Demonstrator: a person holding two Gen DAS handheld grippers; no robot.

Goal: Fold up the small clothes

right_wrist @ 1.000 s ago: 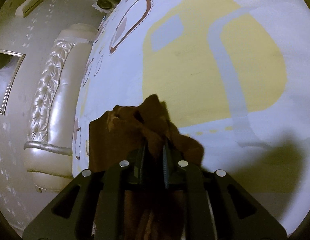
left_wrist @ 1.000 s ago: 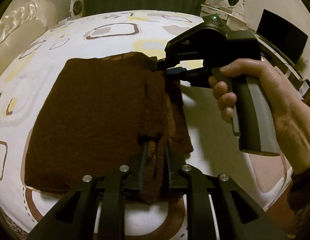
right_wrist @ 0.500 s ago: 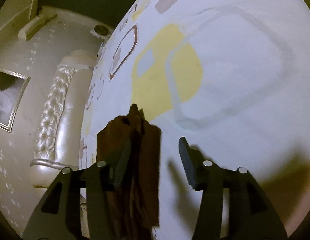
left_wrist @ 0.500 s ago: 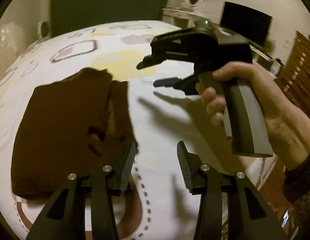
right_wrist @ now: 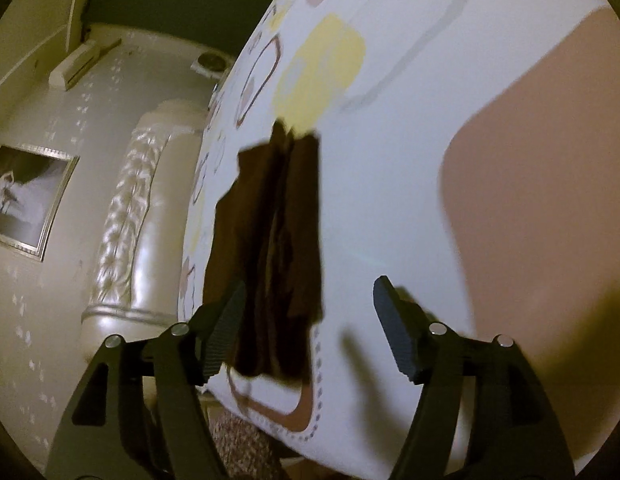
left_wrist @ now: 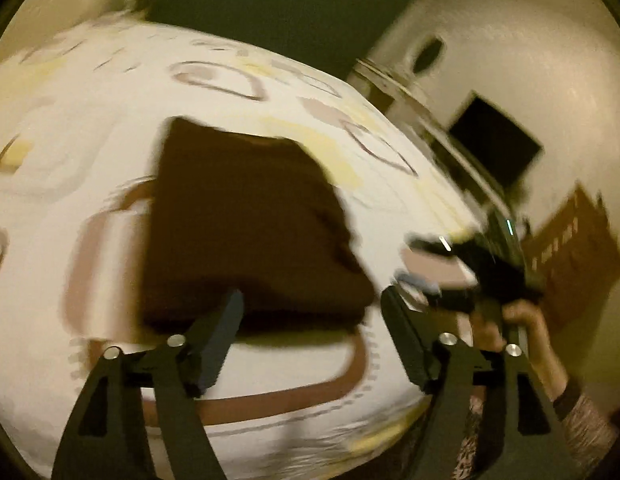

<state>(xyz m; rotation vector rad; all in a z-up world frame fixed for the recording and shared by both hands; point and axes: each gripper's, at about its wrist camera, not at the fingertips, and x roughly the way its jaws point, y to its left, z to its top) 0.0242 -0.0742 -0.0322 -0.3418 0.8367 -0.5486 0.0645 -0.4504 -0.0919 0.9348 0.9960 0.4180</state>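
Left gripper has its jaws wide apart, and they have just been opening. Nothing sits between them. The brown cloth lies flat on the bed, near the bed's front edge, folded into a thick, almost square pile. The jaws let go so the fold can rest by itself, I think. This gripper points down at a slant, from just in front of the cloth's near edge. Over by the bed's right edge, a hand holds the right gripper's handle; that part is blurry.

Seen from the right wrist, the right gripper also has its jaws spread, and they too have just been opening. Its left finger crosses in front of the cloth, but it does not pinch it. The cloth shows its layered side here, close to the edge of the bed nearest the camera. This gripper tips down too, aimed along the bed.
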